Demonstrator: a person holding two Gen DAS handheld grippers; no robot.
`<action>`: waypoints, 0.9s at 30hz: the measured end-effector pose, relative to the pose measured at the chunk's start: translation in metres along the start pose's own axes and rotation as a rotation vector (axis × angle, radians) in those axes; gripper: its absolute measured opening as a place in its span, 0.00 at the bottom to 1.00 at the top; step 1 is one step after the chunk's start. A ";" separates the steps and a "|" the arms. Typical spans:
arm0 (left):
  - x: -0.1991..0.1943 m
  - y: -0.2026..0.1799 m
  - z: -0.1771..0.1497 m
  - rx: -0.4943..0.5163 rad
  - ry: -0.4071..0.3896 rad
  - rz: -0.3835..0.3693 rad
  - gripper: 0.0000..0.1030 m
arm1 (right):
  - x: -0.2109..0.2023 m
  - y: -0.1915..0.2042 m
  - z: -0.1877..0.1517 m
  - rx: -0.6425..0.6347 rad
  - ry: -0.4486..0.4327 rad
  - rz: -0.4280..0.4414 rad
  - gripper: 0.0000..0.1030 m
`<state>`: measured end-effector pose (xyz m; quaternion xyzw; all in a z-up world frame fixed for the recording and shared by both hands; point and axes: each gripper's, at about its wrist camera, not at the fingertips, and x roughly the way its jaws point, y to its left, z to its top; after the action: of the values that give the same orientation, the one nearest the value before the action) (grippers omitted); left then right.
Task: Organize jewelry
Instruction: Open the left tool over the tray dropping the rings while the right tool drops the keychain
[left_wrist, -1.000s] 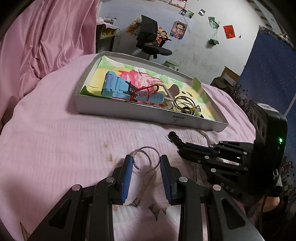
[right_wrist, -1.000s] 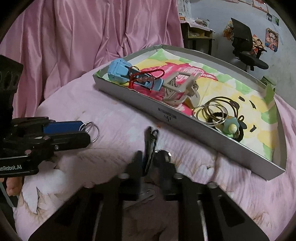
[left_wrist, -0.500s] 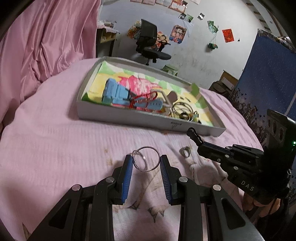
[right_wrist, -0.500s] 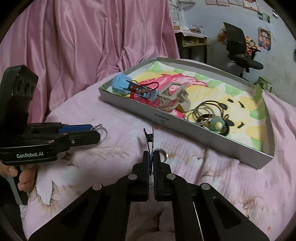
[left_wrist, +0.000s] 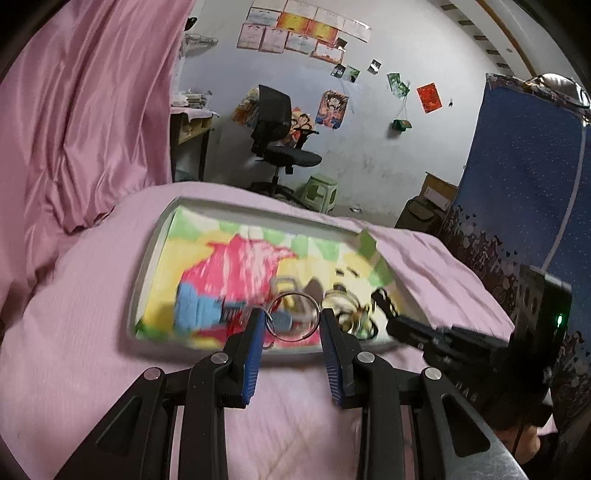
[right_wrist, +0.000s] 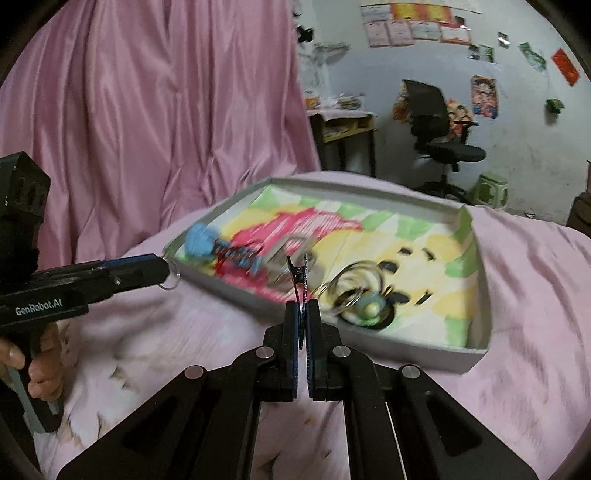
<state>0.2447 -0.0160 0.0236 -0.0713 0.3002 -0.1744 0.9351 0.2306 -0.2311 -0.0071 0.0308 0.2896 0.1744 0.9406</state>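
Nearest me, my left gripper (left_wrist: 291, 325) pinches a silver ring (left_wrist: 293, 316) across its width, and my right gripper (right_wrist: 303, 314) is clamped tight on a thin black clip (right_wrist: 300, 275); both pieces ride in the air at the tray's near wall. Beyond them the grey tray (right_wrist: 476, 236) on the pink bed (left_wrist: 74, 295) already holds a blue piece (right_wrist: 199, 240), bangles (right_wrist: 351, 284) and more. I judge only these two remain, with open liner toward the far corner.
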 end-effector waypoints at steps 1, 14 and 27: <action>0.004 -0.001 0.003 0.000 -0.001 -0.001 0.28 | 0.003 -0.004 0.002 0.012 -0.002 -0.006 0.04; 0.067 -0.013 0.006 0.035 0.151 0.096 0.28 | 0.044 -0.040 0.008 0.139 0.059 -0.068 0.04; 0.058 0.000 -0.005 -0.028 0.177 0.097 0.50 | 0.060 -0.041 0.003 0.147 0.114 -0.074 0.11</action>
<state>0.2857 -0.0377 -0.0119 -0.0539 0.3871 -0.1303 0.9112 0.2911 -0.2489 -0.0434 0.0790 0.3554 0.1192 0.9237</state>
